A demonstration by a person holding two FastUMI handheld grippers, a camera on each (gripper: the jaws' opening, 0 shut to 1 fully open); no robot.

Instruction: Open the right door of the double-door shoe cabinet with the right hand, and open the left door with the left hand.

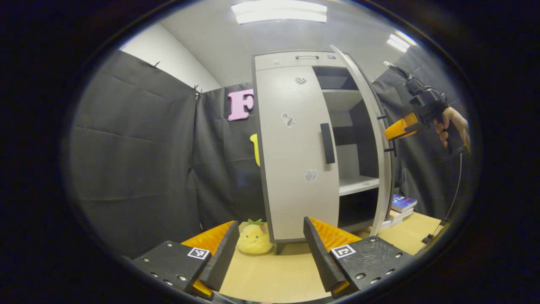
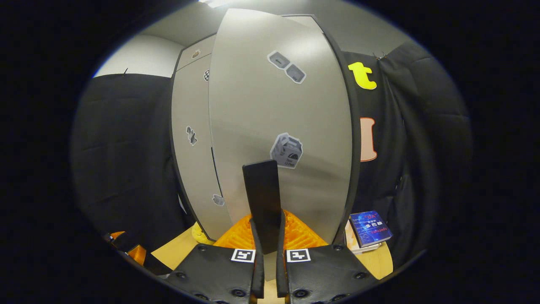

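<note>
- The shoe cabinet stands upright on the wooden surface, against the black cloth wall.
- My right gripper has its fingers clenched on the dark handle of the cabinet's right door; the handle rises between both fingers.
- In the left gripper view, that right door stands swung out from the cabinet, showing shelves inside, and my right gripper sits at the door's outer edge, held by a hand.
- My left gripper hangs in front of the cabinet, fingers released and wide apart, grasping nothing.
- The cabinet's left door is shut, its dark handle untouched.
- A yellow plush toy sits on the surface just beside the cabinet's left foot.
- Books lie on the surface right of the cabinet, past the open door.
</note>
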